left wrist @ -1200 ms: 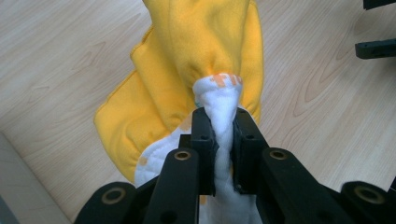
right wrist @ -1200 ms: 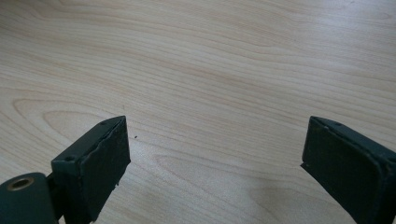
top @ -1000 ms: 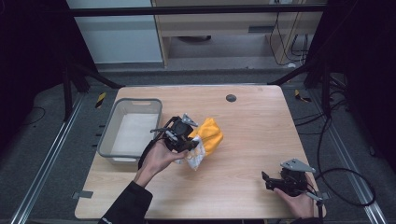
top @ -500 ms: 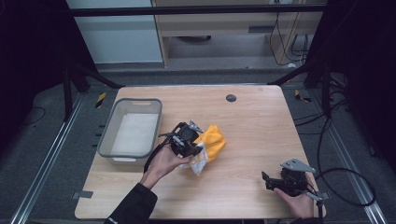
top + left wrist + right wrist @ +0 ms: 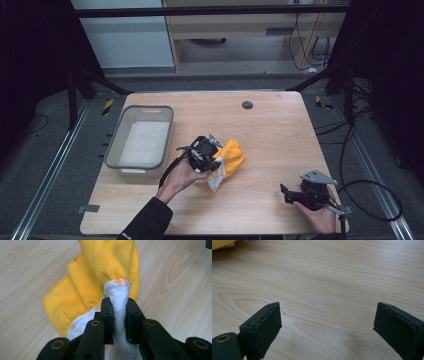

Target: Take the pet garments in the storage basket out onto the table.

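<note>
I am holding my left gripper (image 5: 119, 312) clamped on a pinched fold of the yellow and white cloth (image 5: 100, 287). The cloth is trailing away from the jaws toward the far right, lying bunched on the wooden table (image 5: 270, 130) just right of the grey bin (image 5: 142, 142). My right gripper (image 5: 295, 195) is resting well apart near the table's front edge, jaws spread wide, holding nothing.

One wooden table (image 5: 270, 135) carries one grey plastic bin (image 5: 142, 142) and one yellow-and-white cloth (image 5: 231, 156). Two black handheld grippers are present: the left gripper (image 5: 216, 162), beside the bin, with the cloth bunched at its tip, and the right gripper (image 5: 286, 195), well apart. Two hands hold them.
</note>
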Demonstrator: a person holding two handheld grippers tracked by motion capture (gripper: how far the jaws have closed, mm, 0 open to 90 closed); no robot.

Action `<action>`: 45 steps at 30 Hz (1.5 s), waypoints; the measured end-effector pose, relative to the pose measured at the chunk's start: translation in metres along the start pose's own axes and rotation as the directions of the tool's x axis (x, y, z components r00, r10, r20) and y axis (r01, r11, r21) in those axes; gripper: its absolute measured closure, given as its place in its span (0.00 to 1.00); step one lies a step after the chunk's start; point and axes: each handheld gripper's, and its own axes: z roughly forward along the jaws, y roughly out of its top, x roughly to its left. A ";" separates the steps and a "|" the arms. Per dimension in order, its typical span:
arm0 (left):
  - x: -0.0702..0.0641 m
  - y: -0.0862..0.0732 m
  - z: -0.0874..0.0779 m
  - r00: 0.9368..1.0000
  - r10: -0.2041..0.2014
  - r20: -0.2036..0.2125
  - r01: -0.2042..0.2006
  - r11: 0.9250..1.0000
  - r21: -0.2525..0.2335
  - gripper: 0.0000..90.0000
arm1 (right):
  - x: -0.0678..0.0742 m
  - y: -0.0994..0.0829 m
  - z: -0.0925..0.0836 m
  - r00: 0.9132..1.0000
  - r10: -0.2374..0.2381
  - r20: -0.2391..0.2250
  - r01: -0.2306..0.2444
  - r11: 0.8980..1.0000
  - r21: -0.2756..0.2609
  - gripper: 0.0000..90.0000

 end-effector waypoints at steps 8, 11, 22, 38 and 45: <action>-0.003 -0.003 0.009 1.000 0.008 0.009 -0.008 1.000 0.015 0.81 | 0.000 0.000 0.001 1.000 -0.001 -0.002 0.001 1.000 0.003 0.08; -0.004 -0.005 0.013 1.000 0.012 0.009 -0.012 1.000 0.023 0.76 | 0.000 0.000 0.001 1.000 -0.005 -0.002 0.005 1.000 0.004 0.08; -0.005 -0.008 0.016 1.000 0.024 0.014 -0.024 0.999 0.034 0.64 | 0.000 0.000 0.001 1.000 -0.005 -0.002 0.005 1.000 0.005 0.08; -0.001 -0.022 -0.020 1.000 0.010 0.003 -0.010 0.994 -0.106 0.34 | 0.000 0.000 0.001 1.000 -0.006 0.004 0.006 1.000 0.003 0.07; 0.000 -0.035 -0.031 0.999 -0.006 -0.040 -0.001 0.985 -0.170 0.28 | 0.000 -0.001 0.001 1.000 -0.003 0.006 0.003 1.000 0.003 0.07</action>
